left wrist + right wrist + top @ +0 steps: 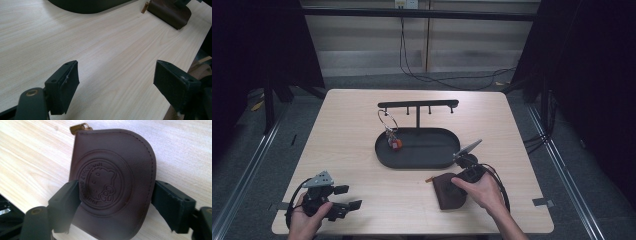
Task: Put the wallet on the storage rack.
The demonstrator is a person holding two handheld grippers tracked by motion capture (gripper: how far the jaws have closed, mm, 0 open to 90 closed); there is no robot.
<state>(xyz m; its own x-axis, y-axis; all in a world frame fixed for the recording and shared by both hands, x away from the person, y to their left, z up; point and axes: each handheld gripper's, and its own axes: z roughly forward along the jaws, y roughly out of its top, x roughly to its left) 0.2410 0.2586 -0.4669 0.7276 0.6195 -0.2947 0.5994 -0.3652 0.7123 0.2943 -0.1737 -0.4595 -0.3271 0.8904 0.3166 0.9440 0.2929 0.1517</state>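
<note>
Pouch (112, 185) cut off at the bottom edge in the right gripper view; its zip pull (79, 128) partly hidden behind the top seam. Embossed lettering too small to read. Pale wood table (347, 150), dark room, cables on the floor behind. Black tray (422, 156) with a hook stand mid-table; key ring (388, 122) hangs on it. Left gripper (343, 199) at the near left corner, jaws wide apart over bare wood, holding nothing. Right gripper (113, 202) spread wide around the pouch, which lies flat near the table's right front; left pad touches its edge, grip unclear.
</note>
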